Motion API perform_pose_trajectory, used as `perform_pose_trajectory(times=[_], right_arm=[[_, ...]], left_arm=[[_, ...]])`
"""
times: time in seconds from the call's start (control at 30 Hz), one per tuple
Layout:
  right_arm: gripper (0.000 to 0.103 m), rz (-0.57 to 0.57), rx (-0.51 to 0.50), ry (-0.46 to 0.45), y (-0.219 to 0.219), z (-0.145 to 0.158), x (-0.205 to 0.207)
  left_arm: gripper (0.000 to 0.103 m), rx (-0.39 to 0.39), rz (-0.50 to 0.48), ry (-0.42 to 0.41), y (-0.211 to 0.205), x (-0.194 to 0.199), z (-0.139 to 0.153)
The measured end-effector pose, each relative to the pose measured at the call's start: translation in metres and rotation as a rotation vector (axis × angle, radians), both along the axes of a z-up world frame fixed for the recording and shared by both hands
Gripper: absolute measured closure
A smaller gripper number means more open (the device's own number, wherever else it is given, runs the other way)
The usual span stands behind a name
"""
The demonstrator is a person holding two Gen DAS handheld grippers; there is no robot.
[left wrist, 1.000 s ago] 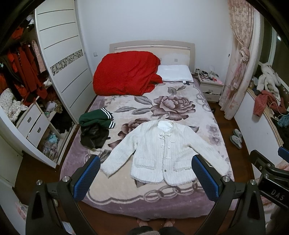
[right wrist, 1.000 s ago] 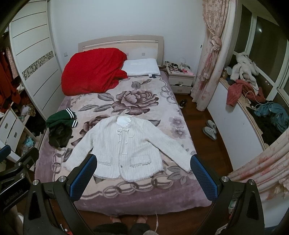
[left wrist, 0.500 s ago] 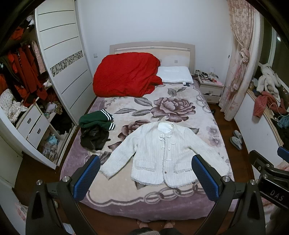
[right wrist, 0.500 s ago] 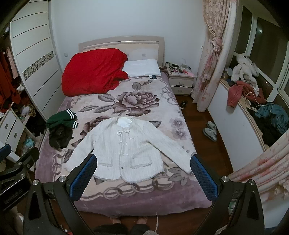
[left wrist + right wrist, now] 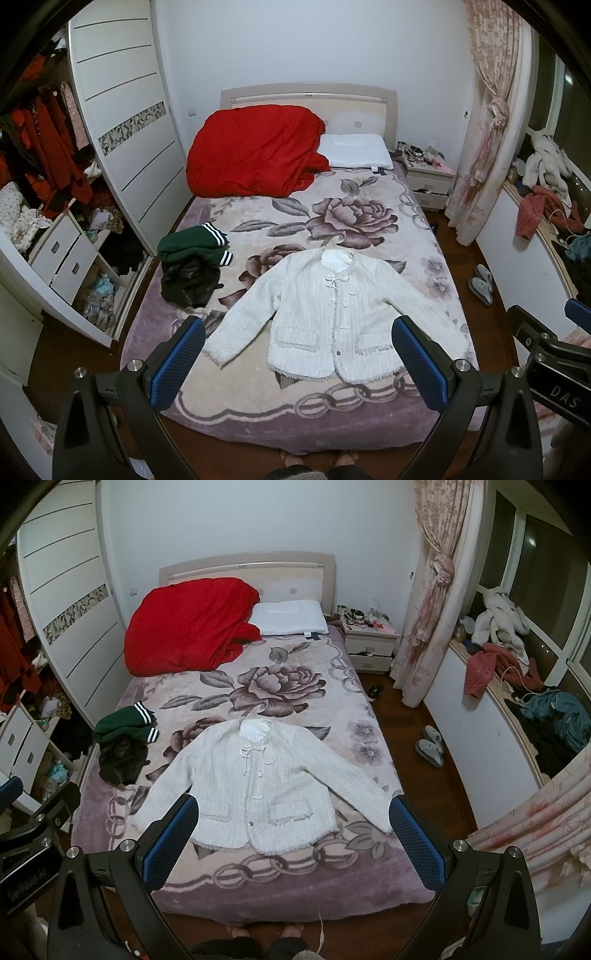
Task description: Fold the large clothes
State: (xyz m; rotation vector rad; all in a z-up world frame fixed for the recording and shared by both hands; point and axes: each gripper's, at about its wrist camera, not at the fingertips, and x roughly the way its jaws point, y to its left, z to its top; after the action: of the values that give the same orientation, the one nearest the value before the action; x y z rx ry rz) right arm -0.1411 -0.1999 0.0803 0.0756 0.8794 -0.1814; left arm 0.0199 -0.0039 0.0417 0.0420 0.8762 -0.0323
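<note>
You're holding left tool (image 5: pixel 297 354) and right tool (image 5: pixel 293 830) wide apart, gripping nothing, above the bed (image 5: pixel 258 410). White cardigan (image 5: pixel 332 314) is lying flat, sleeves spread, near the foot; green-and-black clothes pile (image 5: pixel 192 262) is sitting beside it.

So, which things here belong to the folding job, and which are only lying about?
Belong to the job:
- white cardigan, spread flat on the bed
- left gripper, open
- right gripper, open

Only lying about:
- green striped garment on a black garment; possibly next for folding
- red quilt
- pillow
- slippers on the floor
</note>
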Motion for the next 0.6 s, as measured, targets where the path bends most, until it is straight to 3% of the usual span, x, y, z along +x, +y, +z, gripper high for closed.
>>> perform_pose_trajectory(times=[0.2, 0.3, 0.4, 0.5, 0.57, 0.6], right_arm=[[0.000, -0.037, 0.014, 0.030, 0.003, -0.010, 0.031], [0.000, -0.080, 0.075, 0.044, -0.006, -0.043, 0.054], [0.000, -0.166, 0.170, 0.078, -0.036, -0.103, 0.087], [0.001, -0.292, 0.224, 0.138, -0.078, -0.181, 0.110], [0.016, -0.376, 0.261, 0.193, -0.118, -0.240, 0.127], [0.029, -0.414, 0.279, 0.221, -0.136, -0.266, 0.130]], left_arm=[[0.000, 0.024, 0.018, -0.025, 0.008, 0.032, -0.029], [0.000, 0.064, 0.029, -0.046, 0.008, 0.056, -0.060], [0.000, 0.118, 0.032, -0.035, 0.001, 0.088, -0.112], [0.000, 0.195, 0.040, 0.014, -0.012, 0.115, -0.173], [0.000, 0.239, 0.045, 0.079, -0.020, 0.126, -0.218], [0.000, 0.244, 0.045, 0.112, -0.025, 0.132, -0.235]])
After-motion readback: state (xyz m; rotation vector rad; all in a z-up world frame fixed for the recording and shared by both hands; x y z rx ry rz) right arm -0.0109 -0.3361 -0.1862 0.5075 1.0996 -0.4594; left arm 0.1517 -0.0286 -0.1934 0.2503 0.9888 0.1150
